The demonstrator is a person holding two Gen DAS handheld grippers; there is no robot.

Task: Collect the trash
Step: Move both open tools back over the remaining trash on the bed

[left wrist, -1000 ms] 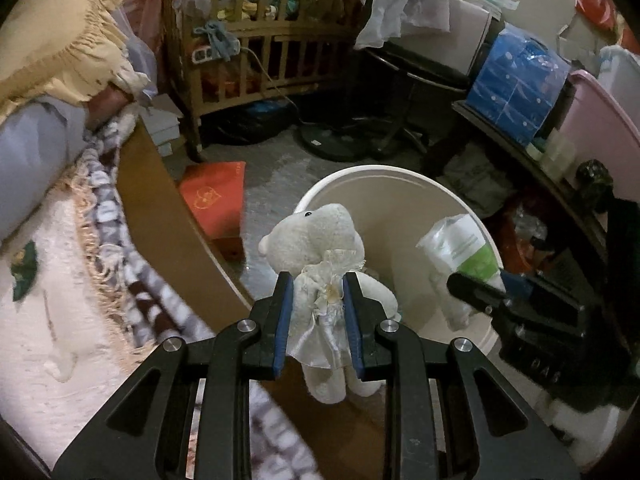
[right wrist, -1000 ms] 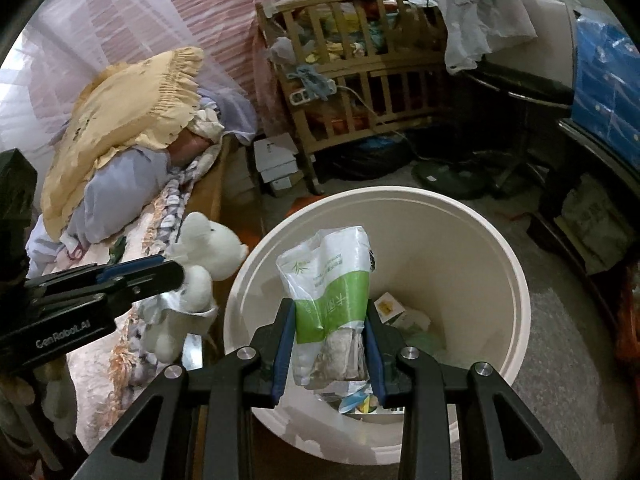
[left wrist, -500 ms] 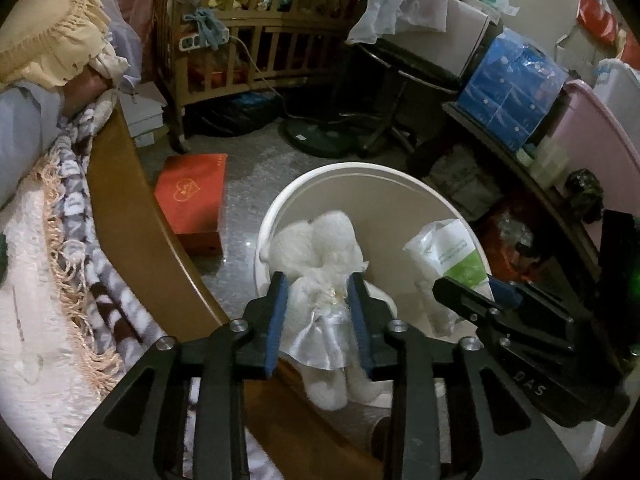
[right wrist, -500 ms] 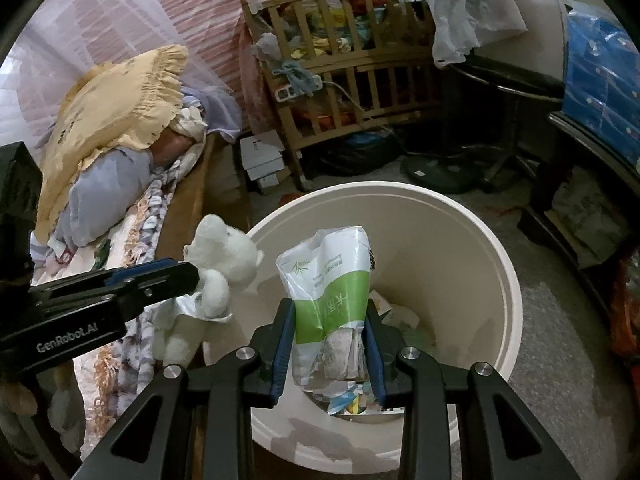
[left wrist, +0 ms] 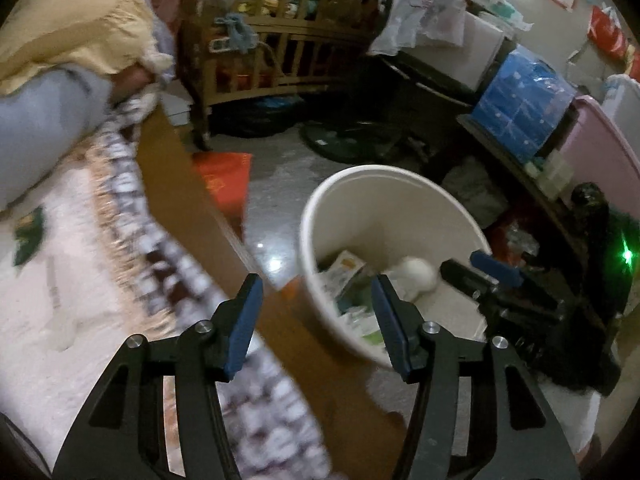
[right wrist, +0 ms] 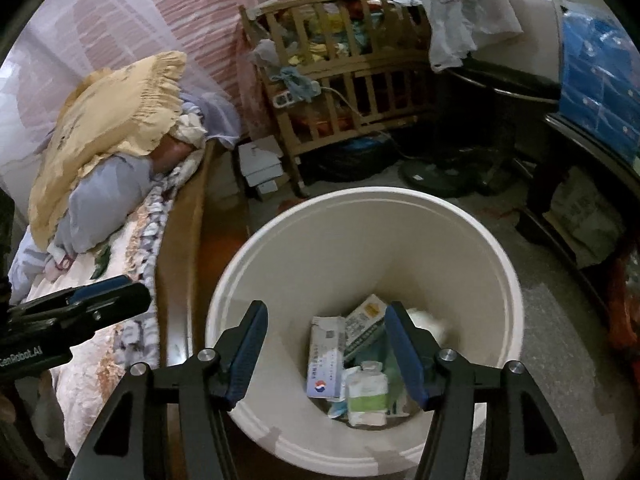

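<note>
Now, tools: left tool (left wrist: 316, 316) and right tool (right wrist: 324, 348) both spread, empty.
Bin: white bucket (right wrist: 460, 232) holds stuffed toy (right wrist: 426, 322), cartons.
Edge: bed frame (right wrist: 180, 248) just beside bucket.

dim indoor light, dark fisheye corners, lines bending at the edges. heavy motion blur over the bed (left wrist: 80, 280) in the left wrist view, a glare spot on the floor (left wrist: 276, 264). sharper in the right wrist view, apart from a blurred white toy (right wrist: 430, 322) in the bucket (right wrist: 360, 208).

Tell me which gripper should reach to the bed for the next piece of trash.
Left, probably. The left gripper is open and already over the bed edge, while the right gripper, also open, hangs over the bin.
</note>
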